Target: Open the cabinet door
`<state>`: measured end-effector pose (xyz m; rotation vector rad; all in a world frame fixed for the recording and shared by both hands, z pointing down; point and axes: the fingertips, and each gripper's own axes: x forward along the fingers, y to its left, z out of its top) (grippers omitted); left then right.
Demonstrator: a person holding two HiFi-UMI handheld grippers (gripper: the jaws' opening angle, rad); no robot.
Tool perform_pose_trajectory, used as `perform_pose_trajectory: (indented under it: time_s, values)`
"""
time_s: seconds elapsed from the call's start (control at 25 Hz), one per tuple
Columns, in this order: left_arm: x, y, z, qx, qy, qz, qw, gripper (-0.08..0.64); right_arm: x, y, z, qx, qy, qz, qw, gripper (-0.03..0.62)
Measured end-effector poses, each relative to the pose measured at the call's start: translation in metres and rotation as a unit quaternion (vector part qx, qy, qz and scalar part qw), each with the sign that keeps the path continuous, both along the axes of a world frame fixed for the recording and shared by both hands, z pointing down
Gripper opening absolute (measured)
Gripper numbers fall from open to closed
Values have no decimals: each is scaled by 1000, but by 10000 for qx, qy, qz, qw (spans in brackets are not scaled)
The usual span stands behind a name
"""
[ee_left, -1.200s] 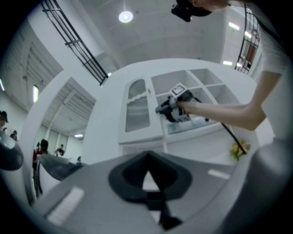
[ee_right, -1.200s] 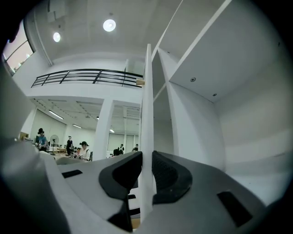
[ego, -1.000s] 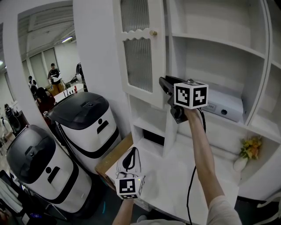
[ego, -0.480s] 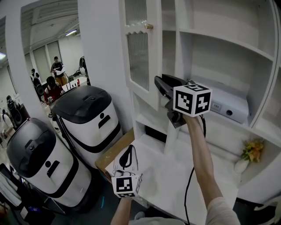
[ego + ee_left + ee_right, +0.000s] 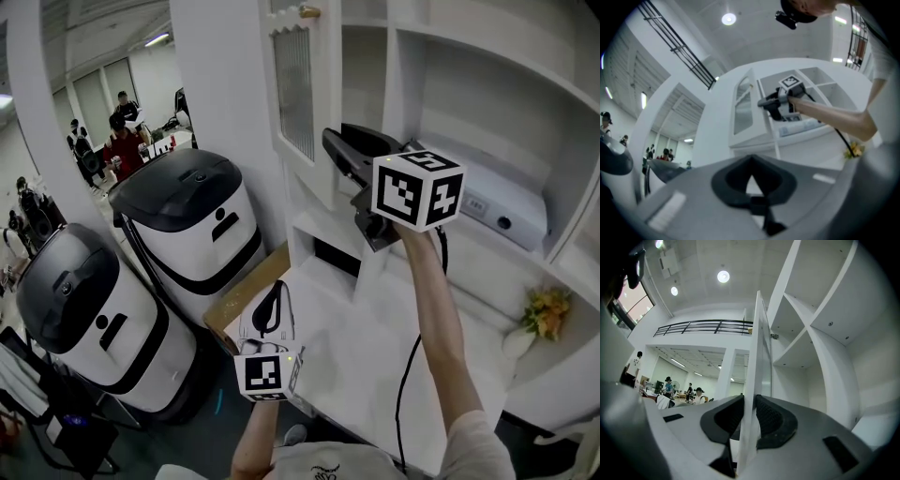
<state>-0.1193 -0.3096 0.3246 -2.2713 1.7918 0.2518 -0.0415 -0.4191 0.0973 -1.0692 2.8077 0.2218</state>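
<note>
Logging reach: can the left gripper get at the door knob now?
Probably, given a lift: the left gripper is low over the counter, the knob high on the door, and nothing stands between them.

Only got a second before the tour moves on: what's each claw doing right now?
Left claw: closed, holding nothing.
Right claw: gripping the edge of the cabinet door, its jaws just starting to open.
</note>
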Motion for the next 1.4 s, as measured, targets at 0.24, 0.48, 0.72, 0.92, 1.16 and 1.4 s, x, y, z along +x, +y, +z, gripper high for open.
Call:
perform_pose_trajectory:
  time_s: [0.24, 0.48, 0.72, 0.92, 1.16, 1.4]
  values:
    - [-10, 0, 0, 6, 19, -209, 9998, 6, -18, 7, 0, -62, 30, -296, 9995, 92]
    - [-16, 4, -5, 83, -3, -378, 9993, 6, -23, 12, -1, 111, -73, -335, 9994, 95]
    - [-29, 9, -6, 87, 22, -548, 9985, 6, -49, 22, -1, 204, -27, -497, 9986, 103]
    - [-43, 13, -1, 17, 72, -708, 9975, 6, -68, 28, -1, 286, 51, -601, 9978, 106]
    - [-55, 20, -4, 59, 86, -849, 9963, 6, -91, 34, -2, 214, -41, -619, 9978, 110]
    - [-85, 33, -5, 63, 155, -1214, 9925, 6, -122, 38, -2, 287, 142, -449, 9985, 117]
